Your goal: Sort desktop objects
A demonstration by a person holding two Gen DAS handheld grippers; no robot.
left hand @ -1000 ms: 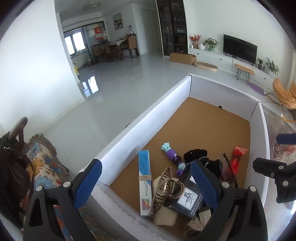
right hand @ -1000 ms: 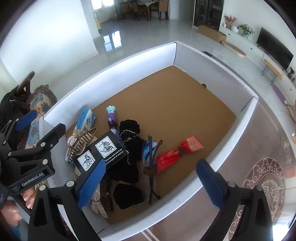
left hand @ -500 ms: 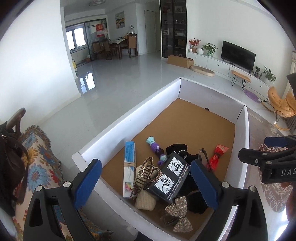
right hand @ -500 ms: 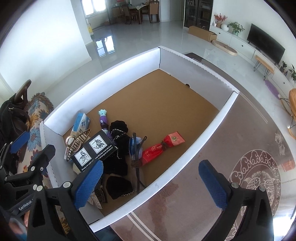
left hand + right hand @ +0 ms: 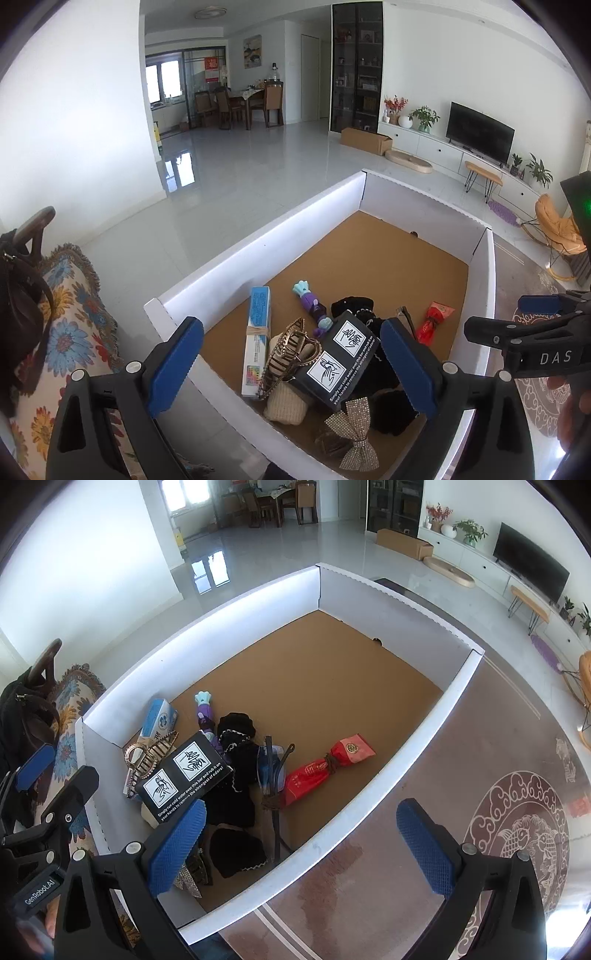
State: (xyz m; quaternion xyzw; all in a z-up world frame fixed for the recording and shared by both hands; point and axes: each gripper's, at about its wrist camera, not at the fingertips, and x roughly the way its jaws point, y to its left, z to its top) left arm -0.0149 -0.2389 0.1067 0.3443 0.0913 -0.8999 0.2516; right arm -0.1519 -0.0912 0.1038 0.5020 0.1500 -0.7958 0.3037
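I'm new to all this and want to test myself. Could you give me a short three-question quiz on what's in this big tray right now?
1. True or false: the left tool is holding something.
2. Which lies nearest the red packet: A) the blue-and-white box, B) the glasses, C) the purple toy?
3. What colour is the tray's floor?

Key: 1 false, its fingers stand wide apart; 2 B; 3 brown.
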